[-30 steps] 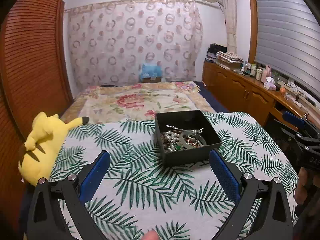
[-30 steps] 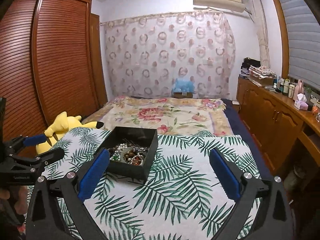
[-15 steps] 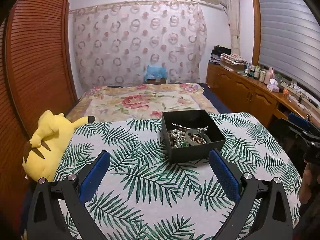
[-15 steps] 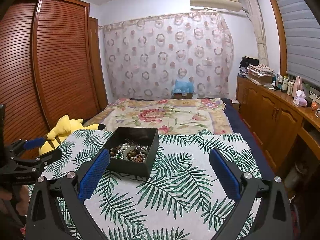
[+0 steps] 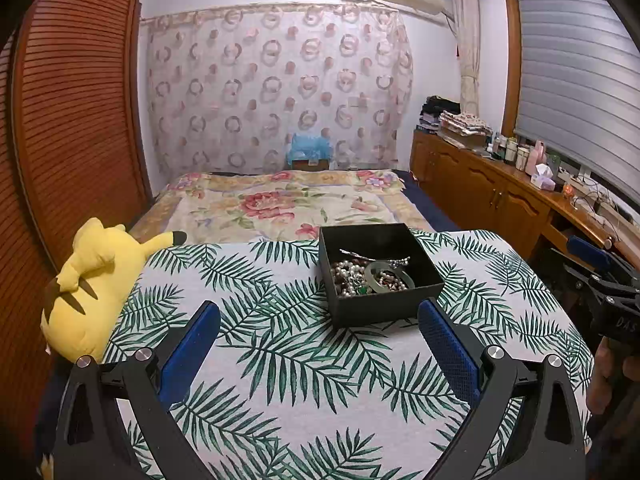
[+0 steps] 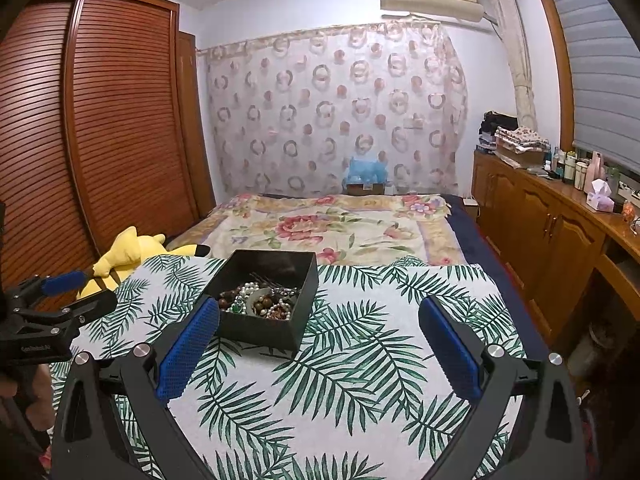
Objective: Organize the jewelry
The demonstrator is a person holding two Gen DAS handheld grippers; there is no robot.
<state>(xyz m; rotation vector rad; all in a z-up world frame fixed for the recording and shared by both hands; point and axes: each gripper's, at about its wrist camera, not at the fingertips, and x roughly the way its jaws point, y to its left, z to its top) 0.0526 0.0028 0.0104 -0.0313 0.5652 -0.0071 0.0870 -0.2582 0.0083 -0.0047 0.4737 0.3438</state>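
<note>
Black card walls of the jewelry box (image 5: pixel 380 304) hide part of its contents from you: in the left wrist view you see pearl beads, a pale green bangle (image 5: pixel 386 276) and a thin hair clip, but the pieces are tangled and the small ones are hard to tell apart. The box stands open on the surface (image 5: pixel 280 360), which is covered by a cloth with green palm leaves, nearer to the far edge than to you and a little right of the middle.

Your left gripper (image 5: pixel 320 352) has its jaws wide apart and holds nothing; your right gripper (image 6: pixel 318 350) is the same, with its left blue pad just in front of the box's near corner in that view. Both handles are cut off by the bottom of the frames.

A yellow plush toy (image 5: pixel 92 288) lies at the left edge of the surface. Behind the surface is a bed with a flower blanket (image 5: pixel 280 204), then a curtain with rings. Wooden cabinets (image 6: pixel 552 240) run along the right wall. The near half of the cloth carries only its leaf print.
</note>
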